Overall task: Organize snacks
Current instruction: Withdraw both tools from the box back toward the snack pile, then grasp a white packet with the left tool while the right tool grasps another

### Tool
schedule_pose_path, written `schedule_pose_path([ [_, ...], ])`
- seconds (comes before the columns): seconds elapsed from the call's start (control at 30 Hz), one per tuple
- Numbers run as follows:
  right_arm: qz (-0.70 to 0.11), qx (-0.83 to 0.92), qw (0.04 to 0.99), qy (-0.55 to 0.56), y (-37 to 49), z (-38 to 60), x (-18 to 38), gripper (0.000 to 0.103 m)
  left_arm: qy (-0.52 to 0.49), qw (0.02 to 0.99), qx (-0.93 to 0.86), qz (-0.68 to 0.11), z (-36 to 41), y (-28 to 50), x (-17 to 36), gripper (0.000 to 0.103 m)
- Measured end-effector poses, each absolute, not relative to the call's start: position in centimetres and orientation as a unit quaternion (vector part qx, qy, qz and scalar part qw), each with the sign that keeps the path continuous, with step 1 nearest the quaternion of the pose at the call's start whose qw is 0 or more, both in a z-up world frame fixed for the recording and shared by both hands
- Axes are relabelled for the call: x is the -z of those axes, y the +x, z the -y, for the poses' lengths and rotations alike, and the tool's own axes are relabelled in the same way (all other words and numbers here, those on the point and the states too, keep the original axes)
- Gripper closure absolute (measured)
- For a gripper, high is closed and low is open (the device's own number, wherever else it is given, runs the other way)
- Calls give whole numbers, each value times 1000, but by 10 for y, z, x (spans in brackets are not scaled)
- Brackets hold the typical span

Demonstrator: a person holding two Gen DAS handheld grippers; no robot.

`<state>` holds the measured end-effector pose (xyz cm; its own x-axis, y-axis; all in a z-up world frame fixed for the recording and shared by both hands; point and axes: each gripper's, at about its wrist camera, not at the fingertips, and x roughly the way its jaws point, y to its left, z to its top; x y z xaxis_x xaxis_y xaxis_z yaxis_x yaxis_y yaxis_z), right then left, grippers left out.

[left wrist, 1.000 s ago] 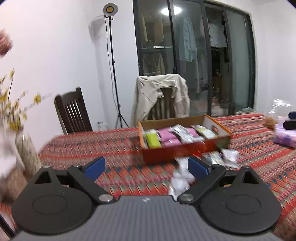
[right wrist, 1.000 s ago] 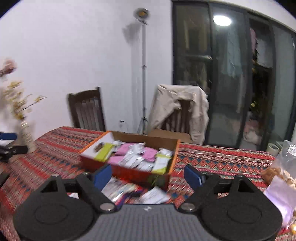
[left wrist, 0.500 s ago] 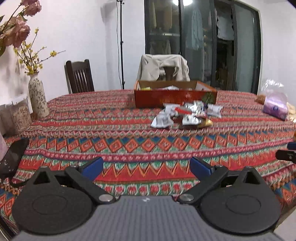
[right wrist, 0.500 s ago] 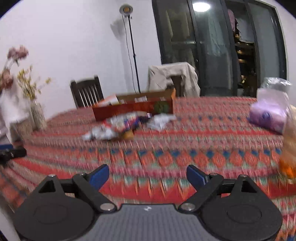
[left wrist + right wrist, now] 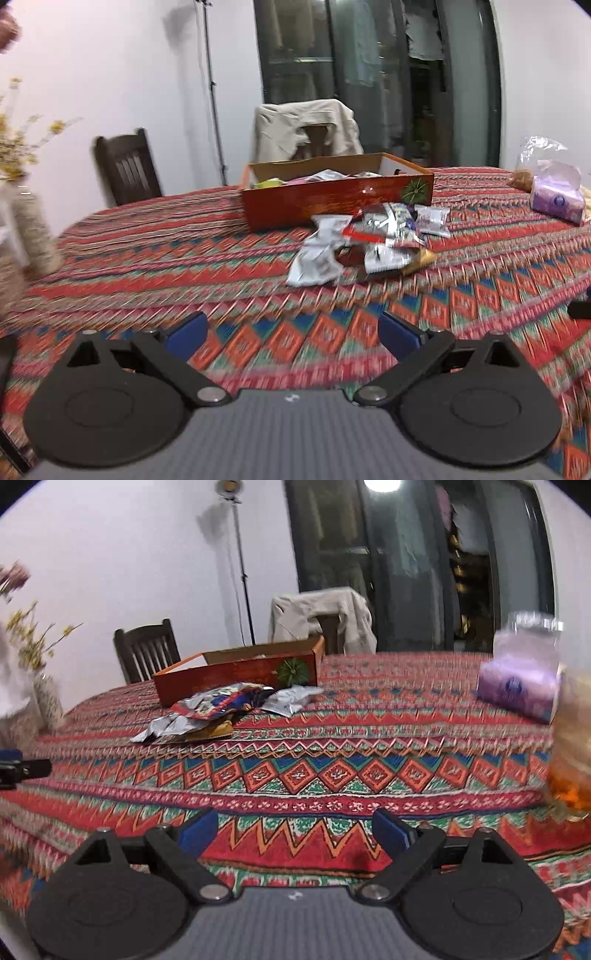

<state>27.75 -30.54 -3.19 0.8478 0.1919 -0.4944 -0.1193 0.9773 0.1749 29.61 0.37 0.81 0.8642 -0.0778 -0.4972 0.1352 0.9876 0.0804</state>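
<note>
Both of your tools are spread wide and empty: the left gripper (image 5: 290,334) and right gripper (image 5: 294,829) hover over bare tablecloth (image 5: 155,258). Ahead of them, well apart, loose snack packets (image 5: 362,243) lie heaped just before the box (image 5: 332,199), probably awaiting sorting inside.

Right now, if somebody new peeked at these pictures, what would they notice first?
Probably the bright zigzag tablecloth, which fills most of both views. Next, the heap of shiny snack packets lying loose on it, just in front of the red box that already holds some snacks. Nearest the camera, the left gripper and right gripper are both open and empty.
</note>
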Motion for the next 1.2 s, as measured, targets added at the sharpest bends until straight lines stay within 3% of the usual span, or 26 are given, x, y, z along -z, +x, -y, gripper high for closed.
schedule_pose_path([
  [0.13,-279,-99,951,89,320,307,30,15,32,953,82,-291,3,363,-1,26],
  [0.43,-305,-112,941,93,447,285,19,25,24,931,115,-345,7,464,31,29],
  [0.5,-313,-117,936,114,475,282,20,28,37,936,113,-333,8,465,34,43],
  [0.53,-318,-117,933,123,488,281,20,29,41,938,114,-323,7,464,35,55],
  [0.83,-317,-50,943,87,565,257,27,31,7,942,100,-321,-12,459,27,59],
  [0.93,-312,-40,948,54,564,251,31,42,-11,942,97,-320,-19,459,22,59],
  [0.97,-313,-40,948,48,563,251,30,50,-15,942,99,-320,-21,458,20,59],
  [1.2,-323,-71,943,37,541,255,20,58,-29,946,113,-304,-22,449,6,59],
])
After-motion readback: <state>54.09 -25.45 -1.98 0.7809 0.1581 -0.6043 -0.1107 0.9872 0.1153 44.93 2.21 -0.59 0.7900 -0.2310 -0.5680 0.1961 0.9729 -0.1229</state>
